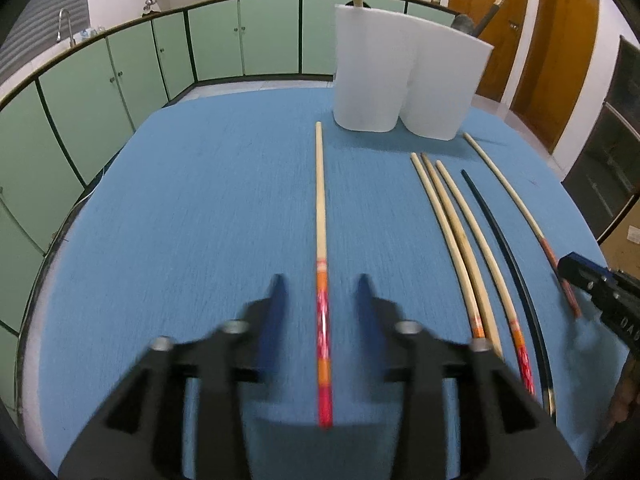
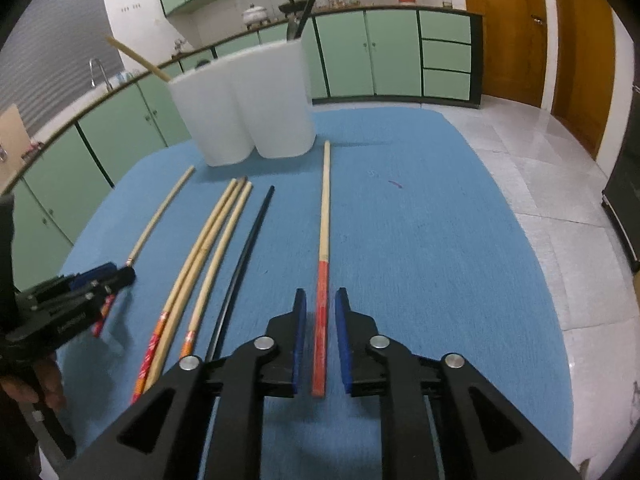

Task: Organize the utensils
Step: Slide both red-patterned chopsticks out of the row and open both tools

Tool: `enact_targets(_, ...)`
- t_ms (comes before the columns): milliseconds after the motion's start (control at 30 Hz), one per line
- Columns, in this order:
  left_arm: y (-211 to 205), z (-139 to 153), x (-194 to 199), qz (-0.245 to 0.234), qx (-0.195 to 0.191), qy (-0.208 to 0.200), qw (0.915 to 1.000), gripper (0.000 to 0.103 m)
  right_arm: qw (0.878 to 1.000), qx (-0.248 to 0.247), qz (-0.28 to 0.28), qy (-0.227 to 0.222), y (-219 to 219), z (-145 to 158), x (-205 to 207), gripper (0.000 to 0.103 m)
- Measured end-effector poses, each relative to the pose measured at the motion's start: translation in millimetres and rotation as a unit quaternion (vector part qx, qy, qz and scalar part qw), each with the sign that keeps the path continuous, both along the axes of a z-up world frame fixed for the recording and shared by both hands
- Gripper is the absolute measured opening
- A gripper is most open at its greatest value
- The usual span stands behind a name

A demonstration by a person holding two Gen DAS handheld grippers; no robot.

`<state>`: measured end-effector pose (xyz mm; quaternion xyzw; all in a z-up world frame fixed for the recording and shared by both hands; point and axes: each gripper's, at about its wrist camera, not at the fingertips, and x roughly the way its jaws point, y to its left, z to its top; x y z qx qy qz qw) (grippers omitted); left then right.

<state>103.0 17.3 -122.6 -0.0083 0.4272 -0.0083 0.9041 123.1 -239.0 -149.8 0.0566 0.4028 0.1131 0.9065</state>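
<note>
Table (image 1: 200, 200) under blue cloth, white holder (image 1: 400, 80) at its far edge, six chopsticks lying loose. Each gripper, left (image 1: 320, 284) and right (image 2: 321, 296), straddles one chopstick (image 1: 322, 208) (image 2: 325, 216), claws apart, untouching. Likely pickup step; closing comes next.

Six long chopsticks lie flat on the blue worktop (image 2: 400, 240), roughly parallel, thin tips toward the white two-compartment holder (image 2: 244, 108). One bamboo chopstick with an orange-red handle (image 1: 322, 264) lies apart at the left, three similar ones (image 2: 208, 248) lie bunched mid-row (touching at the tips), then a black chopstick (image 2: 248, 252) and a red-handled bamboo chopstick (image 2: 324, 240). The holder stands upright, with a bamboo stick (image 2: 136, 58) leaning out of one compartment.
</note>
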Motion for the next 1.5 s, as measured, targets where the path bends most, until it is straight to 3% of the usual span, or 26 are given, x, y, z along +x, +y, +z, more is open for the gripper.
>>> enact_targets(300, 3, -2, -36, -0.007, 0.004, -0.003, 1.0000, 0.046, 1.000, -0.009, 0.028, 0.002, -7, -2, -41, 0.022)
enact_targets(800, 2, -4, -40, -0.008, 0.005, 0.002, 1.0000, 0.046, 0.999, -0.027, 0.037, 0.016, 3, -6, -32, 0.021)
enact_targets(1033, 3, -4, -41, -0.011, -0.005, 0.002, 0.9999, 0.037, 0.998, -0.048, 0.032, 0.018, 11, -7, -22, 0.021)
enact_targets(1167, 3, -4, -42, -0.013, -0.010, 0.000, 0.9999, 0.027, 0.998, -0.054, 0.029, 0.016, 11, -8, -23, 0.017)
enact_targets(1500, -1, -3, -45, -0.014, -0.002, 0.002, 0.9999, 0.027, 0.998, -0.047, 0.029, 0.017, 9, -8, -24, 0.017)
